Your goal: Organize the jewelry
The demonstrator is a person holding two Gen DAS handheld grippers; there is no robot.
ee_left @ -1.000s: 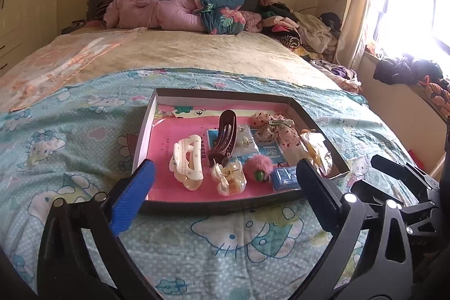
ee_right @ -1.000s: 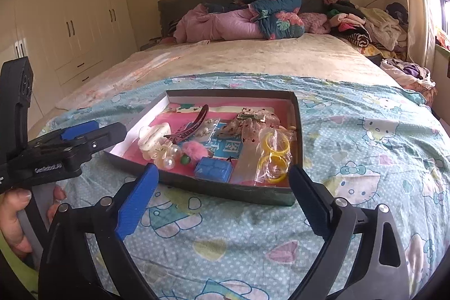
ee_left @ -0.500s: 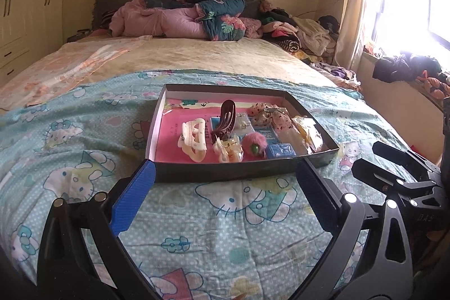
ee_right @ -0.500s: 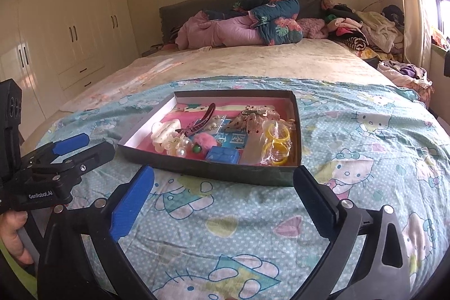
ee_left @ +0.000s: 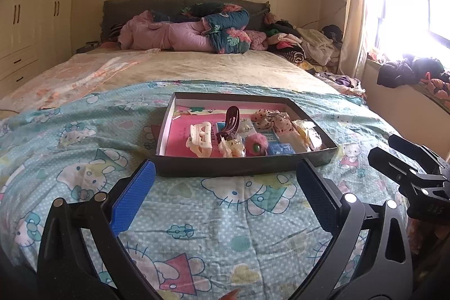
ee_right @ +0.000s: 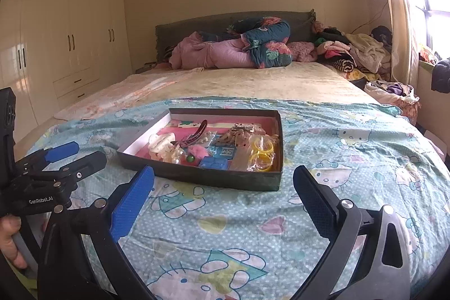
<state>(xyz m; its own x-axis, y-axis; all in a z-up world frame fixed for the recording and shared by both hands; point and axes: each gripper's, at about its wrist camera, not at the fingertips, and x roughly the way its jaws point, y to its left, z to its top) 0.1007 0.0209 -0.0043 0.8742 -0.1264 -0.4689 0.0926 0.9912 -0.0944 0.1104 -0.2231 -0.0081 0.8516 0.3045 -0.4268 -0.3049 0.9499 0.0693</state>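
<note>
Lit by daylight from the window (ee_left: pixel 407 4) at the far right, blown out to white glare, with haze washing over the curtain (ee_left: pixel 355 4) beside it. Softly and evenly bright across the bed cover (ee_left: pixel 84 159); only faint shadows under the near wall of the tray (ee_right: pixel 202 177). Glossy reflections on the wardrobe doors (ee_right: pixel 17 55) at left. Strongly bowed by fisheye, with black vignette in the corners. Sharp at centre, slightly soft toward the edges.

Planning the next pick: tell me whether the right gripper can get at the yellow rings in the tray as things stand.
Probably yes. The right gripper is open and empty, the tray is open-topped, and the yellow rings lie at its near right corner, though inside a clear bag.
</note>
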